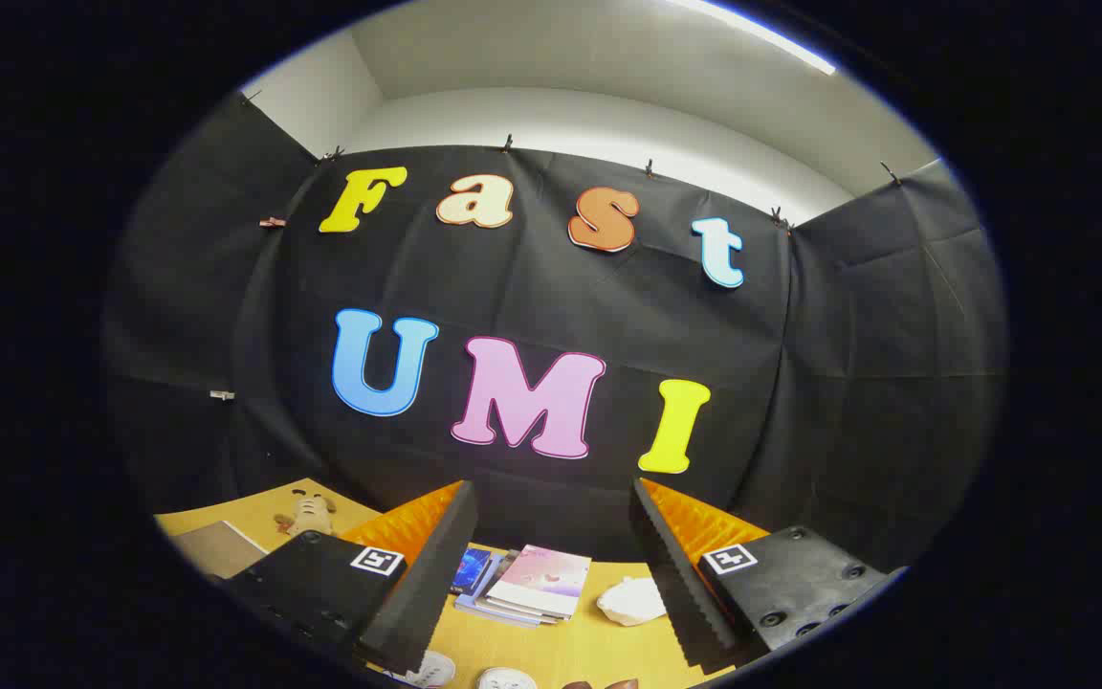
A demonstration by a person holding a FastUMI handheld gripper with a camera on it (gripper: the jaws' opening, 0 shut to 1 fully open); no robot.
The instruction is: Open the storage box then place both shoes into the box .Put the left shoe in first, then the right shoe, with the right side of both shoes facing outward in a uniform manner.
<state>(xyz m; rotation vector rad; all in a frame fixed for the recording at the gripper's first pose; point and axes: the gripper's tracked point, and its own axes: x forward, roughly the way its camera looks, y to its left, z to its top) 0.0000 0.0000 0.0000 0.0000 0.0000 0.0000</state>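
— How do your jaws stand?

— My gripper (551, 574) has its jaws spread wide, with nothing between them and nothing touching them. I am held up above the bench (570, 651), looking mostly at the black cloth wall (532, 287).

— Where are the shoes?

— Low down, close under me. One white shoe tip (431, 668) pokes out just beside my left finger, and a second white shoe tip (506, 678) lies next to it, in the gap between my fingers. Too little of either shows for me to tell which way they point or how their long axes run, or which one is left and which is right.

— Anything else on the bench?

— A stack of books (532, 586) lies ahead of me, between the fingers, with a pink cover on top. A white crumpled thing (632, 601) sits just beside it, near my right finger. Beyond my left finger a small tan plush toy (305, 515) lies near the wall, and a flat grey slab (216, 547) lies nearer to me. Something brown (599, 684) peeks out beside the second shoe tip; I cannot tell what it is.
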